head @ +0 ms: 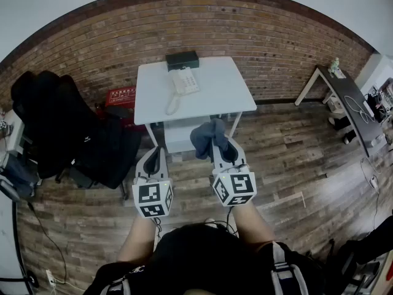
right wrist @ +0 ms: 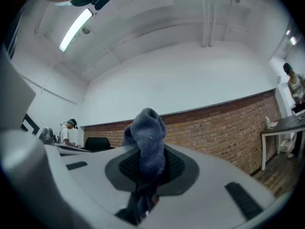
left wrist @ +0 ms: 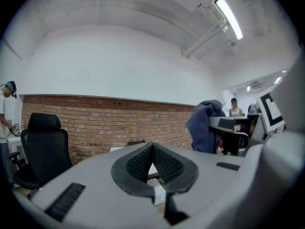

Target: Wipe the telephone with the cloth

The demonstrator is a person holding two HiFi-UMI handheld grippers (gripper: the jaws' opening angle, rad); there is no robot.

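Note:
A white telephone [head: 184, 80] with its handset [head: 172, 105] lying off to the near side sits on a white table [head: 227, 97] ahead of me. My right gripper [head: 217, 141] is shut on a grey-blue cloth [head: 207, 136], which bunches up past the jaws; the cloth [right wrist: 148, 142] fills the middle of the right gripper view. My left gripper [head: 154, 155] is shut with nothing in it, its black pads [left wrist: 164, 163] pressed together. Both grippers are held above the floor, short of the table's near edge.
A black box [head: 182, 60] stands at the table's far edge against a brick wall. A black office chair [head: 67, 128] with dark clothing is to the left, a red crate [head: 120, 95] behind it. A dark desk [head: 351, 106] stands at the right. Wooden floor lies below.

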